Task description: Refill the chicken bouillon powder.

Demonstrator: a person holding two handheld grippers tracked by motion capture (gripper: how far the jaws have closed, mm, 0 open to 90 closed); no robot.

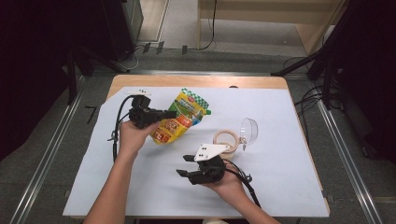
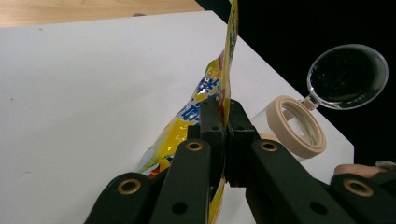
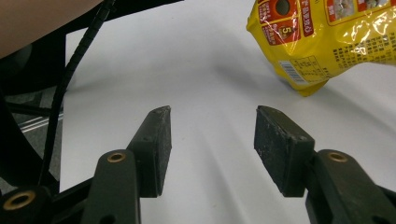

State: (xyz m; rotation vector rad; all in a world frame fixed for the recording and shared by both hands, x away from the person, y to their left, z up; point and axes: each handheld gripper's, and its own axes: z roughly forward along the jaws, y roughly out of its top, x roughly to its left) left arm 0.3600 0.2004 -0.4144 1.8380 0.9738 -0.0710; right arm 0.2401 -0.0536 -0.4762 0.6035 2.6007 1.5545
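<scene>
A yellow and green food pouch (image 1: 178, 116) hangs tilted over the white sheet, held at its side edge by my left gripper (image 1: 171, 113), which is shut on it. In the left gripper view the two jaws pinch the pouch's thin edge (image 2: 227, 70). The pouch's bottom corner (image 3: 308, 51) shows at the top right of the right gripper view. My right gripper (image 1: 183, 165) stands open near the front middle of the sheet, jaws pointing left, with nothing between its fingers (image 3: 154, 140).
A beige-rimmed clear jar (image 1: 225, 139) with its round clear lid (image 1: 249, 129) flipped open sits right of the pouch, close behind the right hand. The white sheet (image 1: 280, 172) covers the wooden table (image 1: 196, 81). Cables trail from both grippers.
</scene>
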